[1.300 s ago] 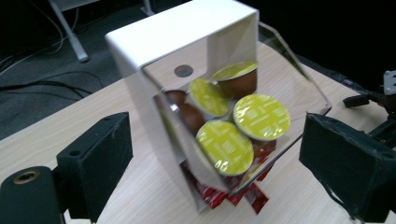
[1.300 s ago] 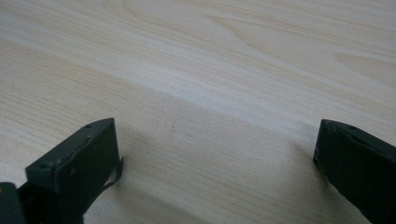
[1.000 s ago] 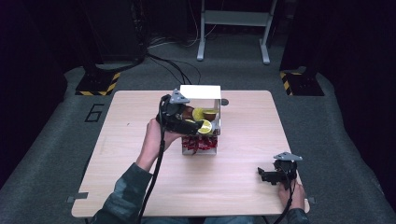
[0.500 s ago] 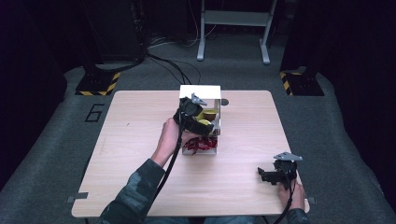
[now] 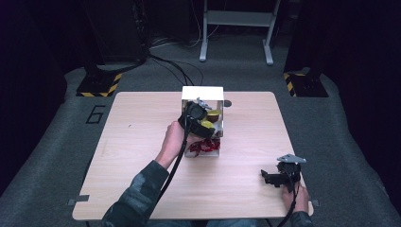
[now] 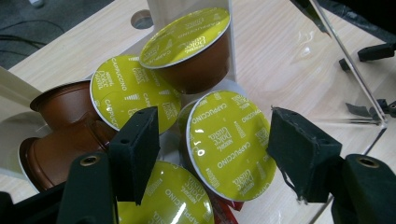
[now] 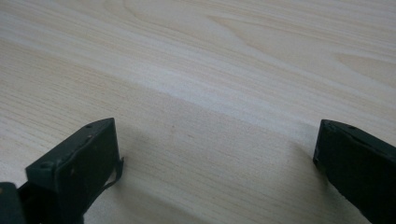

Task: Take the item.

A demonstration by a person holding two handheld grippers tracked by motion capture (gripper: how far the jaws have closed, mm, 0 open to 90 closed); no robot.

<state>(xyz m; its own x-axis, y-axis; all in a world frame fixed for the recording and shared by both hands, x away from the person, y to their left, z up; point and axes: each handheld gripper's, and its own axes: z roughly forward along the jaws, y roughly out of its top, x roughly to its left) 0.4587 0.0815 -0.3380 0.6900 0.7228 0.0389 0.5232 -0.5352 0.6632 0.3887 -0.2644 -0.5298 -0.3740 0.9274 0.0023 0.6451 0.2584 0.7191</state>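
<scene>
Since the earlier frame, the left gripper (image 5: 204, 124) has been lowered into the clear box (image 5: 203, 94) near the desk's (image 5: 142, 142) far edge; its closing fingers (image 6: 135, 149) straddle a coffee capsule (image 6: 229, 144), not yet pressing. Right gripper (image 5: 282, 177): released, near corner.

My left gripper (image 5: 204, 124) is a chunky black tool with a small grey three-cornered plate on top and a thick black cable trailing back along my sleeve (image 5: 137, 196), which is dark, mottled grey-green cloth. Its two jaws are black blocks of rough foam-like padding with frayed edges, each fixed to a smooth black arm with a brass-ringed screw hole. My right gripper (image 5: 272, 178) is the same make: black body, grey plate, black cable, square dark pads (image 7: 88, 149).
</scene>
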